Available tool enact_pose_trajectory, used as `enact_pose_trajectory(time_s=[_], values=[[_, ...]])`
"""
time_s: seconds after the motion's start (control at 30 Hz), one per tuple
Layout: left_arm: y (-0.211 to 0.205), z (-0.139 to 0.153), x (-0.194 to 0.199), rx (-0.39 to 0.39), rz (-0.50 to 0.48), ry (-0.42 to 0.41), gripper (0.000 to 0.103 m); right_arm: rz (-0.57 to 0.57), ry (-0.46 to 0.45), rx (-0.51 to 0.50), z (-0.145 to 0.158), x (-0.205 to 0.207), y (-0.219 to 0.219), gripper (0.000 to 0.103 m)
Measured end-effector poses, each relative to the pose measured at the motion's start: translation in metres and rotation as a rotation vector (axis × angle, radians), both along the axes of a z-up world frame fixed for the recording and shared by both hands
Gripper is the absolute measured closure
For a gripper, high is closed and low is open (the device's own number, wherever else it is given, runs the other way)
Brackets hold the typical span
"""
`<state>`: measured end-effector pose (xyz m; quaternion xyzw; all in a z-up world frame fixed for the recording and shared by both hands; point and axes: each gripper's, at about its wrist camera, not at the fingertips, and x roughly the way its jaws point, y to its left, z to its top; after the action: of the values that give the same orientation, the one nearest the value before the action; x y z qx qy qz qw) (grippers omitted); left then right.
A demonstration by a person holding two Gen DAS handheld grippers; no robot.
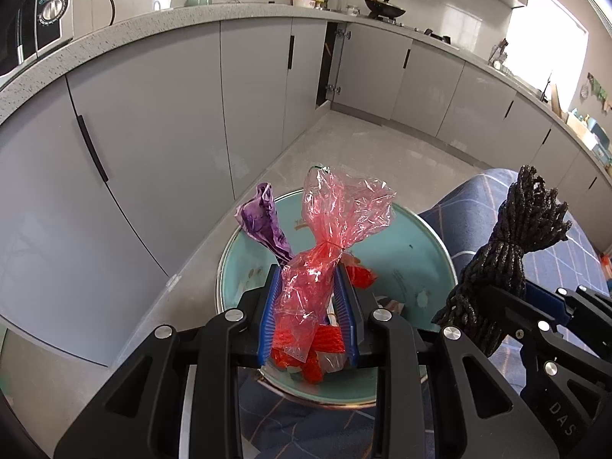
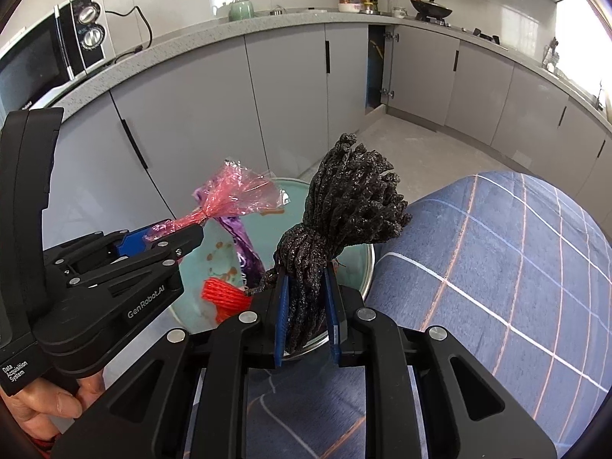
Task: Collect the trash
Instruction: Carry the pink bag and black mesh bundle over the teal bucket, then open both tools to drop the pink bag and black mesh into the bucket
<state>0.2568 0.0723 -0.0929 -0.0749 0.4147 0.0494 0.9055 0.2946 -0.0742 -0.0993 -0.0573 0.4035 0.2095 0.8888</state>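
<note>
My left gripper [image 1: 308,287] is shut on a pink clear plastic bag [image 1: 336,214] and holds it above a teal round bin [image 1: 417,252]. My right gripper [image 2: 308,287] is shut on a black foam net bundle [image 2: 344,199], beside the bin's right rim [image 2: 367,267]. The bundle also shows at the right of the left wrist view [image 1: 512,237]. A purple wrapper [image 1: 264,222] and red foam netting [image 2: 223,294] lie in the bin. The left gripper and its pink bag [image 2: 237,195] show at the left of the right wrist view.
Grey kitchen cabinets [image 1: 153,122] curve around behind the bin. A blue checked cushion [image 2: 497,267] lies to the right. A microwave [image 2: 49,53] stands on the counter at the left. One cabinet door [image 2: 376,65] stands open at the far back.
</note>
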Motion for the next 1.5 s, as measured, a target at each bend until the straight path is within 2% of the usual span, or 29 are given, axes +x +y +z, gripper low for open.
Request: enact_pose_trajectory(time_s=[0.4,0.9,1.23,1.5], values=[[0.008,-0.027,0.024,-0.006,0.021,0.071,0.075,0.035,0.076,-0.059,-0.031,0.032,0.018,0.085],[0.015,-0.051,0.045,0.003,0.034,0.119,0.075,0.086,0.154,-0.108,-0.062,0.060,0.039,0.082],[0.012,-0.057,0.053,0.010,0.040,0.144,0.075,0.123,0.185,-0.162,-0.079,0.070,0.055,0.082],[0.018,-0.061,0.058,-0.014,0.039,0.155,0.075,0.143,0.215,-0.157,-0.085,0.081,0.059,0.082]])
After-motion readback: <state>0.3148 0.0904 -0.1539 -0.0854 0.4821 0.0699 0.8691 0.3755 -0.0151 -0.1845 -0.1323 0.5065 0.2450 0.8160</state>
